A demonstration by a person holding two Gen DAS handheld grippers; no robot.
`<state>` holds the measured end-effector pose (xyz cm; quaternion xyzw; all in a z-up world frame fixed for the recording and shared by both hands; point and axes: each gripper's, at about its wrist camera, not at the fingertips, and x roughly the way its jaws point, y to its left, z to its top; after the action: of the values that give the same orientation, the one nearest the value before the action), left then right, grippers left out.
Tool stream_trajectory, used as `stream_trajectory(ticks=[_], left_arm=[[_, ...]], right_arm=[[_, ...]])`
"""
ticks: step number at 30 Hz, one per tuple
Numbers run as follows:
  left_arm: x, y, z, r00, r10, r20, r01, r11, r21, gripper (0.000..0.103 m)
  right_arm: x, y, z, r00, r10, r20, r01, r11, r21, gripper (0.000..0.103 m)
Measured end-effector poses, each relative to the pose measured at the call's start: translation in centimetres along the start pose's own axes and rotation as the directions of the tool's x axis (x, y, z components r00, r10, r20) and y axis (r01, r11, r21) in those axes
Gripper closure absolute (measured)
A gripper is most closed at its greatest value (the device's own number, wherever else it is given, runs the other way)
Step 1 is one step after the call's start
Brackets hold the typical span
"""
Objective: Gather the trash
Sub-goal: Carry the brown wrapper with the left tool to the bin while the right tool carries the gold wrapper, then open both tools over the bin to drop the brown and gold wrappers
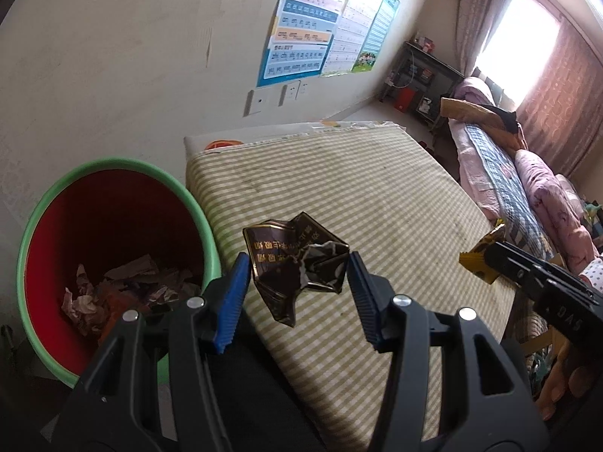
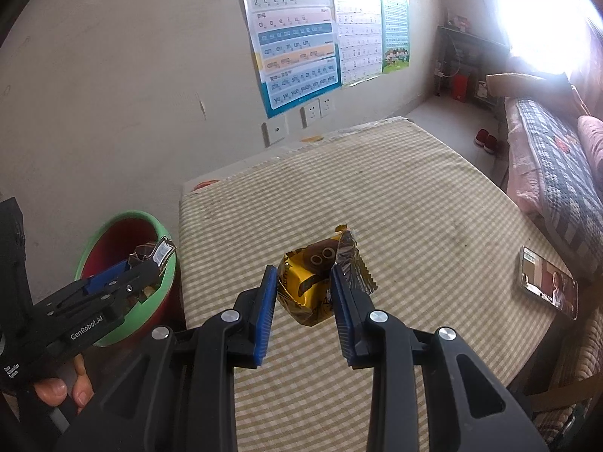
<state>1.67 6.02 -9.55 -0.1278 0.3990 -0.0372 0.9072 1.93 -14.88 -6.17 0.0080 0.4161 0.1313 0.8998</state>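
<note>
Blue pads of left gripper [image 1: 299,286] pinch crumpled dark carton [image 1: 297,263] beside bin [image 1: 37,218]; right gripper [image 2: 303,301] pinches yellow wrapper [image 2: 305,282] over table [image 2: 414,207]: both light, crushable, slippery foil—grip mid-body.

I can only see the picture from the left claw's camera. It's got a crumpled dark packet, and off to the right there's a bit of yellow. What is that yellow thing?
Observer: A yellow snack wrapper with a cartoon face, pinched in the right claw above the striped table.
Operator: Is anything else lying on that table? I see none.
Observer: Yes, a phone with its screen lit, near the table's right edge.
Operator: And how close is my dark packet to the bin?
Observer: From the right camera, the left claw holds the dark packet right above the green-rimmed bin, which already holds crumpled trash.
</note>
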Motion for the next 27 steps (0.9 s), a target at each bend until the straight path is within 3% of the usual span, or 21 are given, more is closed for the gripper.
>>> stream_trajectory(ticks=[11,17,23,27], left_arm=[[-0.9,1.8,0.1,1.0,0.013,0.02,-0.012,0.999,-0.043,0.053],[-1.7,5.3,0.6,0.995,0.09,0.044,-0.085,0.99,-0.108,0.053],[-3.1,9.8,0.5,0.975,0.216,0.043,-0.206,0.963,-0.171,0.053],[-4.3,12.7,0.1,0.959,0.282,0.036,-0.269,0.939,-0.215,0.053]], right_arm=[[1.0,1.7,0.5,0.999,0.034,-0.024,-0.035,0.999,-0.035,0.074],[1.8,3.6,1.4,0.991,0.127,-0.044,-0.128,0.991,-0.023,0.074],[3.5,8.1,3.5,0.94,0.331,-0.081,-0.331,0.944,0.005,0.074],[5.2,12.6,4.5,0.886,0.448,-0.12,-0.451,0.892,-0.006,0.073]])
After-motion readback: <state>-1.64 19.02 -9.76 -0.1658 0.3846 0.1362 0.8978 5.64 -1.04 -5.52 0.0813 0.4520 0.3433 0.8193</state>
